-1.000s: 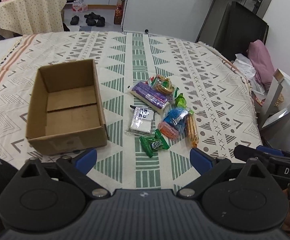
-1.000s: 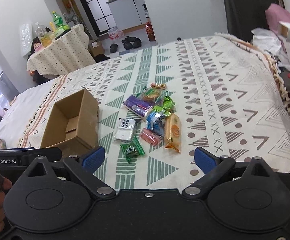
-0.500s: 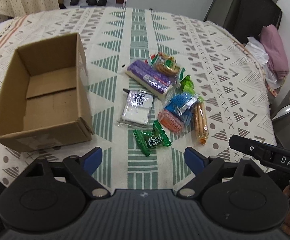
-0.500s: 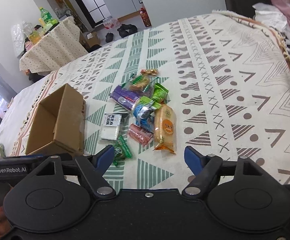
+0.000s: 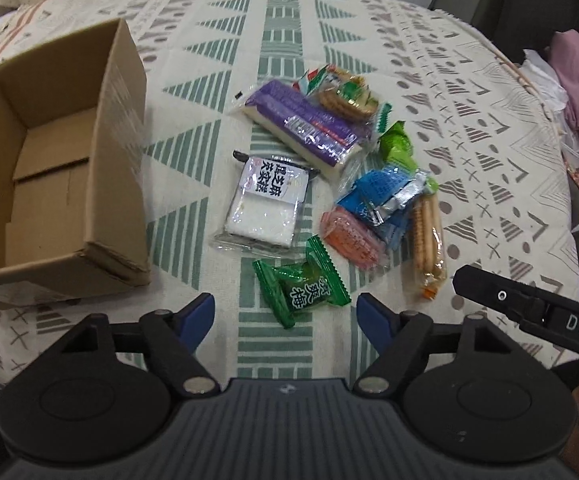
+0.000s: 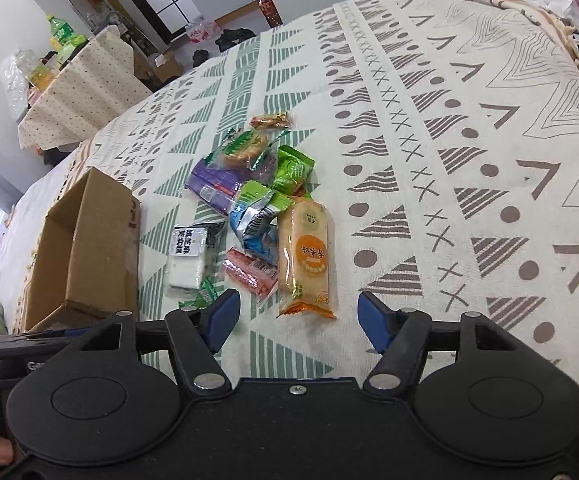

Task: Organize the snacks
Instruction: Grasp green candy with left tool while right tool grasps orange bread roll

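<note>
Approaching the snack pile near the bed's front edge, left gripper and right gripper both spread wide, empty. Next: closing on green candy, then into cardboard box.

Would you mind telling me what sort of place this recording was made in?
Probably a lived-in home: a bed or table under a patterned cloth, shoes on the floor by a doorway, and a side table with drink bottles.

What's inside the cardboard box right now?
No snacks show inside the cardboard box: only its bare floor flaps in the left wrist view. Its near wall hides the closest strip of floor. In the right wrist view its side wall covers the interior.
</note>
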`<control>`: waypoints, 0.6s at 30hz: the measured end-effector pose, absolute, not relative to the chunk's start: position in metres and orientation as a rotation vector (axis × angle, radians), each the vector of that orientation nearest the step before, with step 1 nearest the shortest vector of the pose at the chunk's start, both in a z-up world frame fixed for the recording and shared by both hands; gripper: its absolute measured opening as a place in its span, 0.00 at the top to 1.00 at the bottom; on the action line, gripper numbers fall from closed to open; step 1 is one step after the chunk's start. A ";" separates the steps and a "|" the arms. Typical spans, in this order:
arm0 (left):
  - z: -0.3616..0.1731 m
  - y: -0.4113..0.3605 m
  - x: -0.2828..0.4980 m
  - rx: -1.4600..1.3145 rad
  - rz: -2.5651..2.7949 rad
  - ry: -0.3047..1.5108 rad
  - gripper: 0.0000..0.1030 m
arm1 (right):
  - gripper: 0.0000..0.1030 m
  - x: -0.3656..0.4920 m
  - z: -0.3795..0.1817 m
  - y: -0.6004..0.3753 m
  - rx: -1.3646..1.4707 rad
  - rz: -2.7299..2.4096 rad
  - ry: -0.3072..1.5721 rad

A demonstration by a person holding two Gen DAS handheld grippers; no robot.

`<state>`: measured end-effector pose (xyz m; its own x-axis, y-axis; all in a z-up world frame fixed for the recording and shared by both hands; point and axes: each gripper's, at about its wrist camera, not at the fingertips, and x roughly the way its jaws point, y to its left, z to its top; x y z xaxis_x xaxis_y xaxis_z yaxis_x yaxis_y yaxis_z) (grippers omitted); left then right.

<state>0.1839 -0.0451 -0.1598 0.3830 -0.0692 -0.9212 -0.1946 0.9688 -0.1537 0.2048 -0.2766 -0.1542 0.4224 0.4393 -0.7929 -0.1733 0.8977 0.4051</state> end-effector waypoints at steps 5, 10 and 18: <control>-0.174 -0.047 0.197 -0.259 0.109 1.199 0.34 | 0.39 0.215 -0.166 -0.273 0.288 0.383 1.092; -0.188 -0.048 0.208 -0.285 0.133 1.229 0.40 | 0.40 0.225 -0.177 -0.266 0.289 0.383 1.109; -0.204 -0.047 0.212 -0.343 0.197 1.251 0.56 | 0.41 0.240 -0.191 -0.261 0.282 0.367 1.124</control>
<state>0.2124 -0.0474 -0.2042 0.3066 -0.0401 -0.9510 -0.3310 0.9323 -0.1460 0.2402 -0.2610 -0.1913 0.3832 0.4227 -0.8213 -0.1431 0.9056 0.3993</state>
